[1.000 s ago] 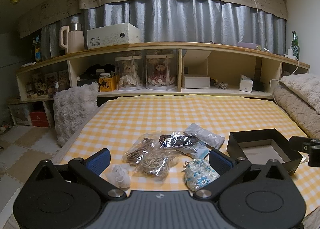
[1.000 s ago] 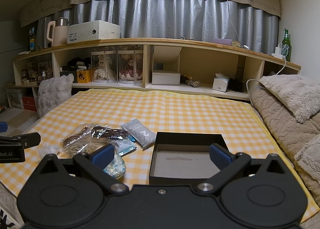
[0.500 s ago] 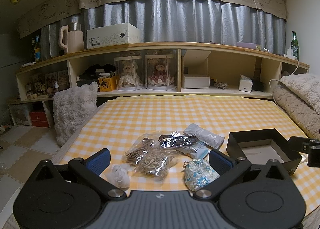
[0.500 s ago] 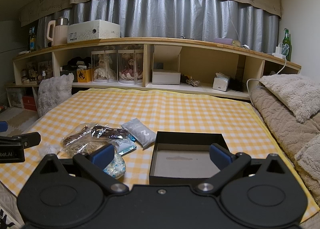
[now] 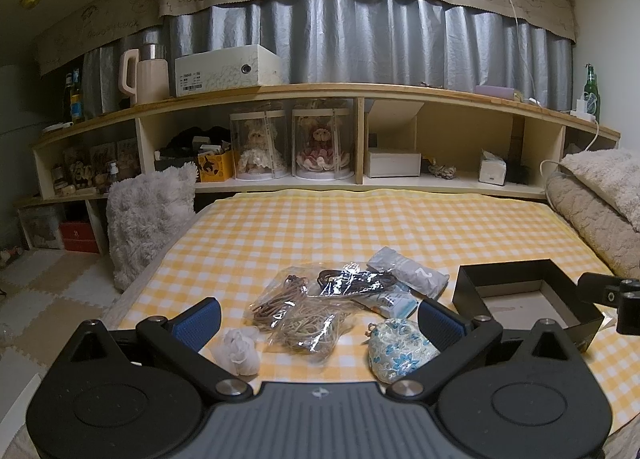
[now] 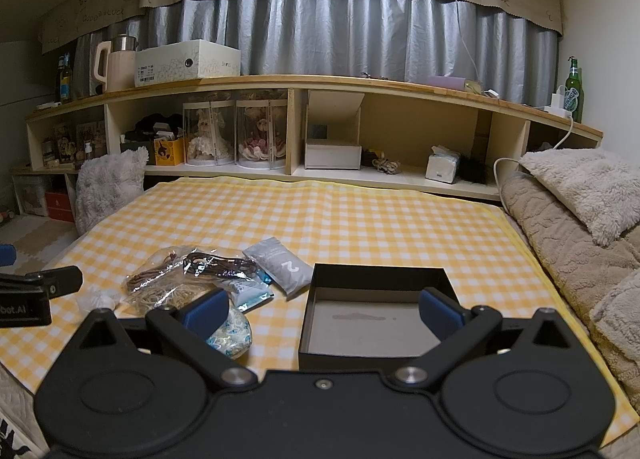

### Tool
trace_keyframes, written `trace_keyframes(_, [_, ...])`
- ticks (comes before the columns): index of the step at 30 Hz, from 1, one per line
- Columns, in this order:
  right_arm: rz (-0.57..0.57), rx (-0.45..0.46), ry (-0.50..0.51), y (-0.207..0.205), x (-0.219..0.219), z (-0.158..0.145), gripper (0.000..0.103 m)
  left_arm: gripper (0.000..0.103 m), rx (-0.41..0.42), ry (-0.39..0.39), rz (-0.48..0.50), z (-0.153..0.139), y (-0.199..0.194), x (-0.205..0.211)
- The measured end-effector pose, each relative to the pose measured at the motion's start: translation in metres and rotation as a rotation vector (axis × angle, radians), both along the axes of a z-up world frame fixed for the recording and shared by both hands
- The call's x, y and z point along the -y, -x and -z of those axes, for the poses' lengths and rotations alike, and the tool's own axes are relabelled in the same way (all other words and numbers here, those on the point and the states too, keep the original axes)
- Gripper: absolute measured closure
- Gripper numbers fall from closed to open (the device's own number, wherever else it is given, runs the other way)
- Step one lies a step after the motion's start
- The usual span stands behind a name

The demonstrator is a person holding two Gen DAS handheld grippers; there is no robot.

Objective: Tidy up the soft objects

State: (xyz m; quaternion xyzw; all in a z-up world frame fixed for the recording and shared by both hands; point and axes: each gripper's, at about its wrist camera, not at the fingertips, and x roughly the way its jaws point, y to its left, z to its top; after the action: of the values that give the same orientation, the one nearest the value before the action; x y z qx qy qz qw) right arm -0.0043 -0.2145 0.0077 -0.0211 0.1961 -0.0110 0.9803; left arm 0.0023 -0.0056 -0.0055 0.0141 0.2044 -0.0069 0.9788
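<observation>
left wrist view: the left hand-held gripper (image 5: 318,313) hovers wide open and holds nothing, low over the bed (image 5: 320,227), aligned with the clutter it looks set to pick from. between its fingers lie a white cloth ball (image 5: 239,351), a bag of cords (image 5: 308,323) and a floral pouch (image 5: 400,349). right wrist view: the right hand-held gripper (image 6: 322,309) is also wide open and unloaded, facing the black box (image 6: 378,315), which is empty and likely the collection container.
</observation>
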Motion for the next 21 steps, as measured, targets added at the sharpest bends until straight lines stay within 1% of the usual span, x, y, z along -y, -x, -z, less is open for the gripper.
trace_keyframes(3, [0.005, -0.005, -0.011, -0.005, -0.005, 0.0, 0.001, 0.0, 0.002, 0.029, 0.009, -0.004, -0.002, -0.002])
trace_keyframes(8, [-0.001, -0.004, -0.008, -0.012, -0.005, 0.001, 0.001, 0.0, 0.034, 0.009, 0.004, -0.016, -0.015, -0.001])
trace_keyframes(13, [-0.014, 0.011, -0.002, -0.018, -0.006, -0.009, 0.001, 0.0, 0.055, 0.031, -0.008, -0.032, -0.034, -0.009])
trace_keyframes(15, [-0.02, 0.015, -0.006, -0.024, -0.006, -0.013, 0.001, 0.0, 0.08, 0.046, -0.025, -0.036, -0.042, -0.013])
trace_keyframes(18, [-0.024, 0.021, -0.015, -0.034, -0.006, -0.02, 0.001, 0.0, 0.108, 0.023, -0.03, -0.042, -0.056, -0.016])
trace_keyframes(21, [-0.024, 0.023, -0.022, -0.049, -0.006, -0.027, 0.0, 0.0, 0.117, 0.001, -0.04, -0.046, -0.069, -0.019])
